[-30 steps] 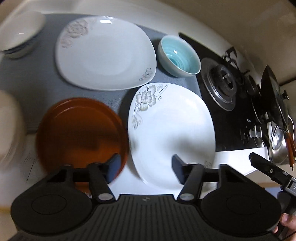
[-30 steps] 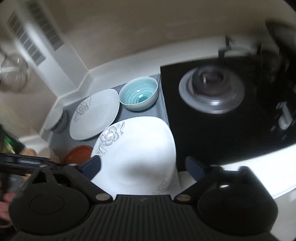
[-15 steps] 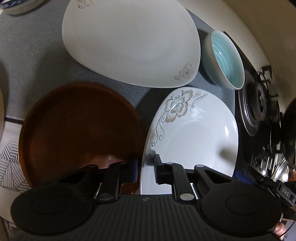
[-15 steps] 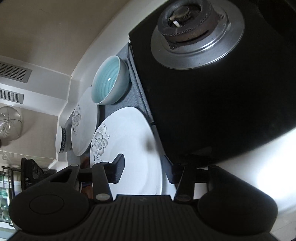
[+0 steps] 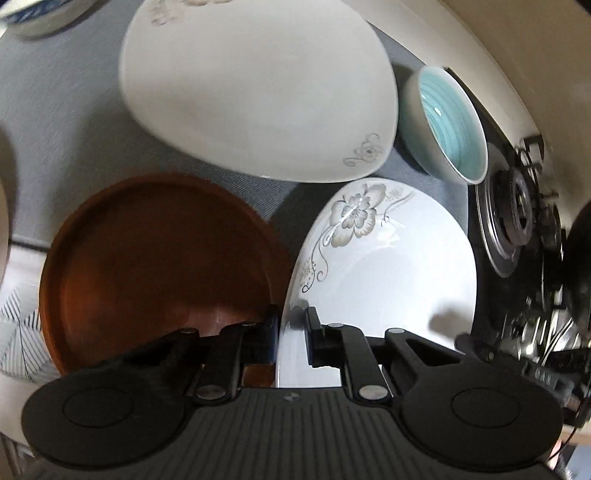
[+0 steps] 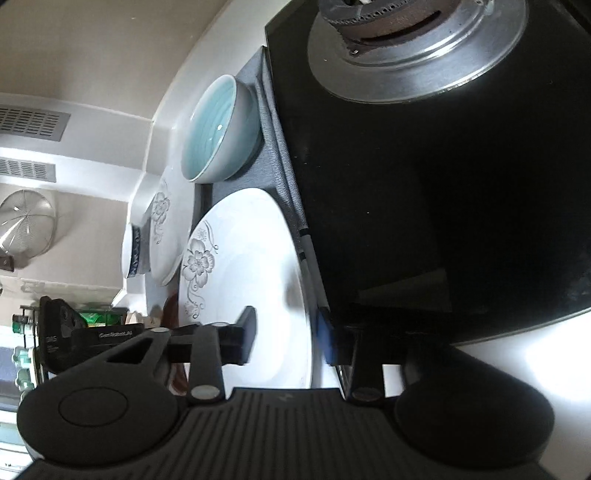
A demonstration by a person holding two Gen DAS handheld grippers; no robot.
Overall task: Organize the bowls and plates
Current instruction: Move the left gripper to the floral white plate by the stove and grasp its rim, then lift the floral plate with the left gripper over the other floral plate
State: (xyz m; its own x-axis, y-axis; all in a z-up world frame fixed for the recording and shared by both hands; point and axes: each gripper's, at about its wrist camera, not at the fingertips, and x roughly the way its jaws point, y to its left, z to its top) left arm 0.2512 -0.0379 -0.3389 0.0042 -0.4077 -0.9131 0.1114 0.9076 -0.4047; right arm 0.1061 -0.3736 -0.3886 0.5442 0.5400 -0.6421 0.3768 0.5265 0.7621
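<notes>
A white flowered plate (image 5: 388,266) lies near the stove. My left gripper (image 5: 291,332) is shut on its left rim. My right gripper (image 6: 286,332) straddles the same plate's (image 6: 243,273) right rim, one finger over the plate and one outside, with a gap still showing. A second white flowered plate (image 5: 255,92) lies behind it on the grey mat (image 5: 62,122). A brown plate (image 5: 155,266) sits to the left. A teal bowl (image 5: 447,125) stands at the back right, and it also shows in the right wrist view (image 6: 218,129).
A black gas stove (image 6: 443,192) with a burner (image 6: 402,44) lies right of the plates. A blue-patterned white bowl (image 5: 40,14) sits at the far left of the mat. A metal strainer (image 6: 26,221) hangs on the wall.
My left gripper closed onto the near plate's left rim. My right gripper dropped low and narrowed around the plate's right rim.
</notes>
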